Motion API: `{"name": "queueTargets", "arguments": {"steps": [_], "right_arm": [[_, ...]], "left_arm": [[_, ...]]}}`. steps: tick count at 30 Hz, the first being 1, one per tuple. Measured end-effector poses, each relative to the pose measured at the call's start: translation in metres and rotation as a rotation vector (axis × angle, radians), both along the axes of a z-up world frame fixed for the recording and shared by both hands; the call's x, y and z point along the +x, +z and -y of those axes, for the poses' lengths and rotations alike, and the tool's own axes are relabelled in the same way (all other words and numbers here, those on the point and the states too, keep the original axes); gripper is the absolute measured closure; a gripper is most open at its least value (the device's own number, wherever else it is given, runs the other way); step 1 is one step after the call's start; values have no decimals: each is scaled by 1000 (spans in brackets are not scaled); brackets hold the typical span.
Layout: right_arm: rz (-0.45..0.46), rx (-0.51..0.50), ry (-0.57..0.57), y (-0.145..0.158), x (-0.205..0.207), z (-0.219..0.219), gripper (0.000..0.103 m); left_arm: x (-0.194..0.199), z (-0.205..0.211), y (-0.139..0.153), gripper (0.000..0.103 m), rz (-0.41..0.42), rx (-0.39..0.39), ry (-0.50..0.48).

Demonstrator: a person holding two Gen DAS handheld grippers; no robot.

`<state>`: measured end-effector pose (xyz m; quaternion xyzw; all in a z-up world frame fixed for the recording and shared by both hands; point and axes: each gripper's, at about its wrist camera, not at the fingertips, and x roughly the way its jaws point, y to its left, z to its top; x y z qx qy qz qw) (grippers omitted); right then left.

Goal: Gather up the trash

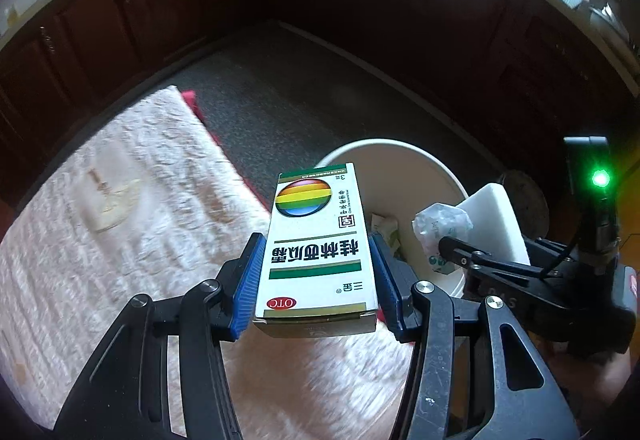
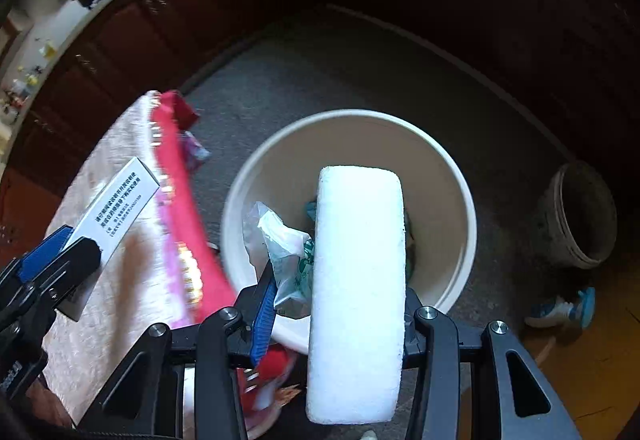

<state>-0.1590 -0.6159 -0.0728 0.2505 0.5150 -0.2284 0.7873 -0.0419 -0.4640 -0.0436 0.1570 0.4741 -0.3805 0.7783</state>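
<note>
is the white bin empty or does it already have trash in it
Not empty: the white bin already holds a crumpled plastic bag and other scraps low inside.

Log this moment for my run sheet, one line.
left tongs: shut on medicine box | right tongs: shut on foam block | over white bin

Printed on medicine box [image 1: 318,244]: "桂林西瓜霜", "三金", red "OTC" oval, probably "3克"; small print on its side too blurred to read.
</note>
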Motion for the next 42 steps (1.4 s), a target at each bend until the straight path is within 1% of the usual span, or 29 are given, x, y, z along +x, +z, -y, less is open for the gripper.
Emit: {"name": "queueTargets", "arguments": {"steps": [7, 12, 14, 17, 22, 24, 25, 35, 42], "right_arm": [[-53, 29, -37, -32, 5, 21, 59], [-56, 47, -66, -46, 1, 29, 58], [-60, 48, -79, -49, -1, 32, 49], [-68, 50, -88, -53, -2, 37, 49], [-57, 53, -97, -55, -5, 39, 43], [-57, 53, -95, -56, -4, 38, 43], [-56, 55, -95, -56, -4, 38, 42], [-43, 62, -107, -51, -10, 34, 40], [-25, 60, -110, -44, -16, 26, 39]], "left_arm": [[3, 29, -28, 53, -39, 29, -10], [8, 40, -41, 53, -57, 32, -12], [9, 43, -43, 52, -62, 27, -14], [6, 46, -44, 52, -62, 20, -6], [8, 44, -49, 51, -76, 14, -12], [13, 44, -52, 48, -83, 15, -7], [15, 44, -53, 45, -87, 13, -4], [22, 30, -52, 32, -105, 3, 19], [13, 21, -45, 29, -103, -3, 16]]}}
